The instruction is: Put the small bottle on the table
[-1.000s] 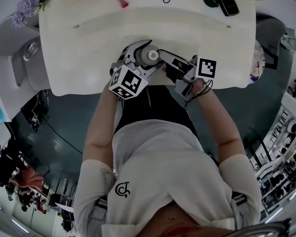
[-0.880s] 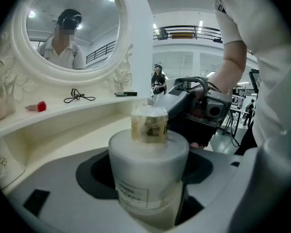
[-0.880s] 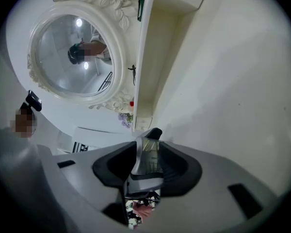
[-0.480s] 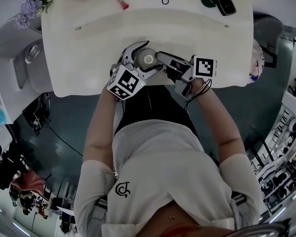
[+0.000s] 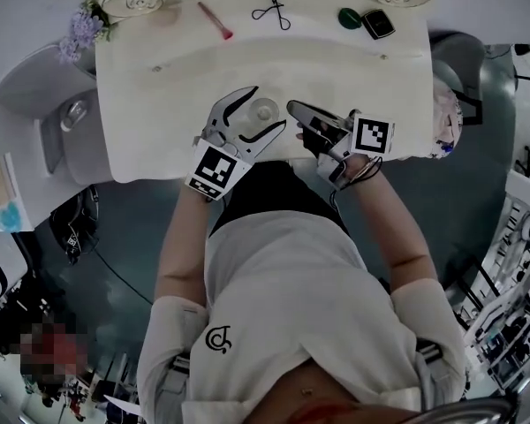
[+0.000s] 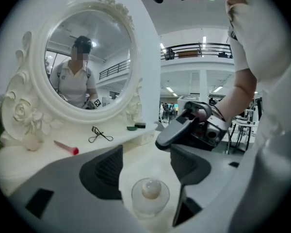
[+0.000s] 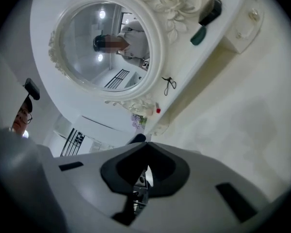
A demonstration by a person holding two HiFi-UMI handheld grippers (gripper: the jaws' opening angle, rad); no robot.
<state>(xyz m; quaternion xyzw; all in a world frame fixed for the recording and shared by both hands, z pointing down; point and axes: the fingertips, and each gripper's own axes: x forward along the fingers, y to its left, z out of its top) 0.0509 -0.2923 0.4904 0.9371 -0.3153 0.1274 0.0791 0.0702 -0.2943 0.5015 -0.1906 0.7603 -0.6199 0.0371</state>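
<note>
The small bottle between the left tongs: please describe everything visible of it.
The small bottle is round and clear, like glass or plastic, with a pale rounded top. It stands upright on the white table. It sits between the left tongs, whose jaws are closing but stand apart from it; nothing else touches it.

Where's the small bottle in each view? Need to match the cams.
Head view: small bottle upper centre, standing on the table between the jaws of the left gripper, which are closing but not yet touching it.
Left gripper view: bottom centre, between the jaws.
Right gripper view: not in it.
Shared landmark: black eyelash curler at the table's back.
</note>
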